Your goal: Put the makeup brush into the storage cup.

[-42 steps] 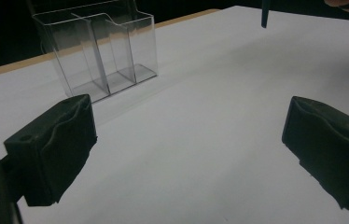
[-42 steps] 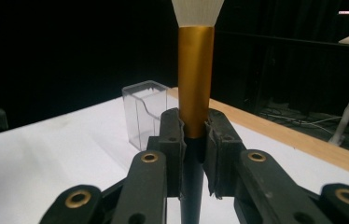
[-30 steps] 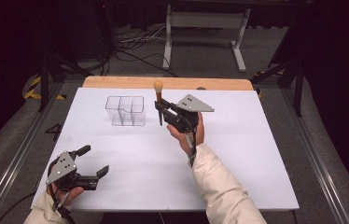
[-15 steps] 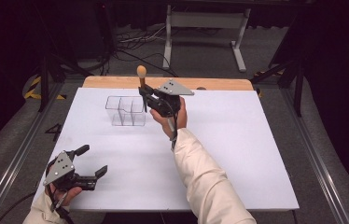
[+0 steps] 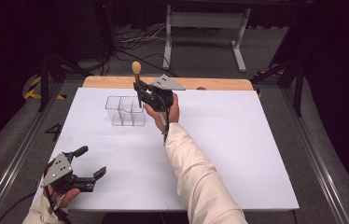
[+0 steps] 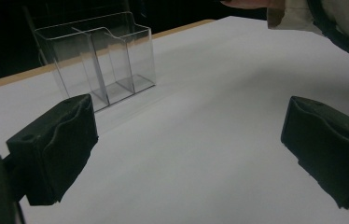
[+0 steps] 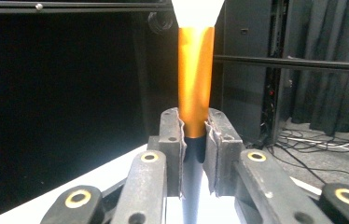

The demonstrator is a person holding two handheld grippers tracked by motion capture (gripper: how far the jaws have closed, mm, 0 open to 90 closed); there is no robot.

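Clear organizer (image 5: pixel 125 111) stands at the table's (image 5: pixel 238 154) far left — brush (image 5: pixel 137 79) upright just beside it.

1. Right claw (image 5: pixel 138 88): now sits further left along the far part of the table (image 5: pixel 238 140) than a second ago, above the right end of the clear compartment box (image 5: pixel 125 111), against which it stood to the right before.
2. Brush (image 5: pixel 136 74): carried along in that claw, upright, pale tip uppermost; now over the box's right compartment.
3. Right forearm sleeve (image 5: pixel 196 172): now reaches further forward and leftward across the table.
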